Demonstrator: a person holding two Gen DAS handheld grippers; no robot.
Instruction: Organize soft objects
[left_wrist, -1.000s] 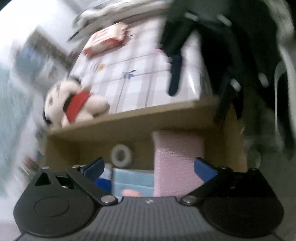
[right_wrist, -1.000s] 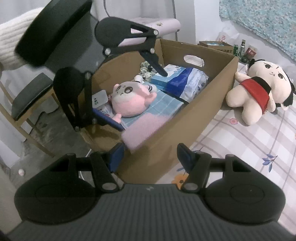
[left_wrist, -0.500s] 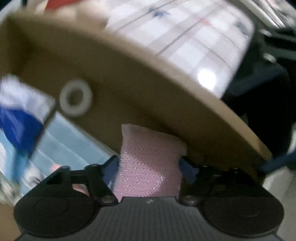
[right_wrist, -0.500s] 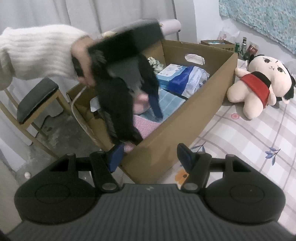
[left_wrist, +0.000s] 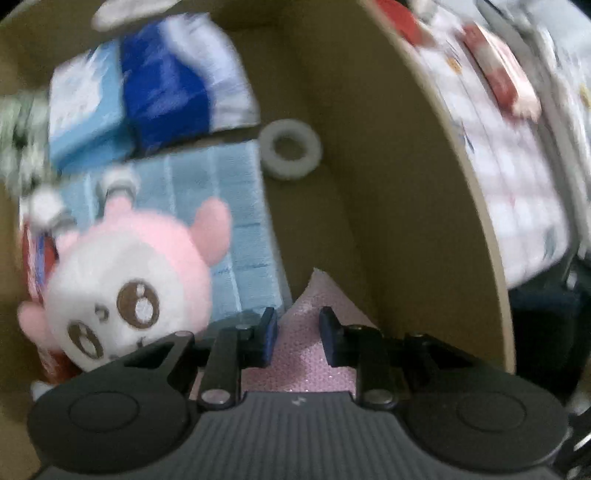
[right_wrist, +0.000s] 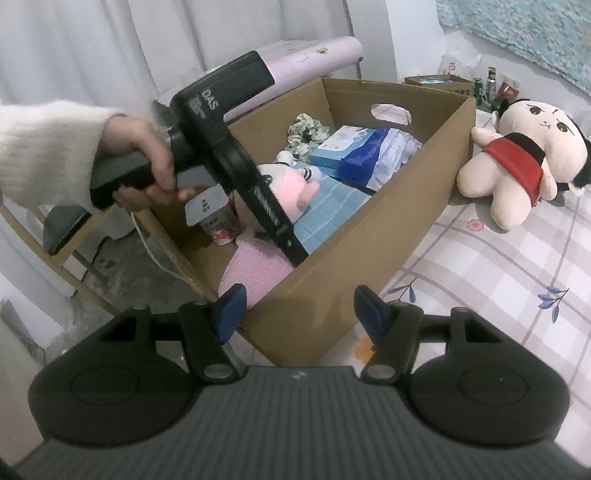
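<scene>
The pink sponge (left_wrist: 310, 347) lies in the near corner of the box (right_wrist: 354, 258), squeezed against the wall. If the pinch is only on its soft tip, it could slip out or bend when pulled up. The pink toy (left_wrist: 125, 280) lies just beside it and could get bumped. The left gripper (left_wrist: 295, 334) has just been closing, and its pads now press the sponge. The right gripper (right_wrist: 299, 314) waits outside the box, half open and empty.

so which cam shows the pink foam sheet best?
Left wrist: the pink foam sheet sits right between the left gripper pads, jaws just closing. Right wrist shows only its end inside the box.
</scene>
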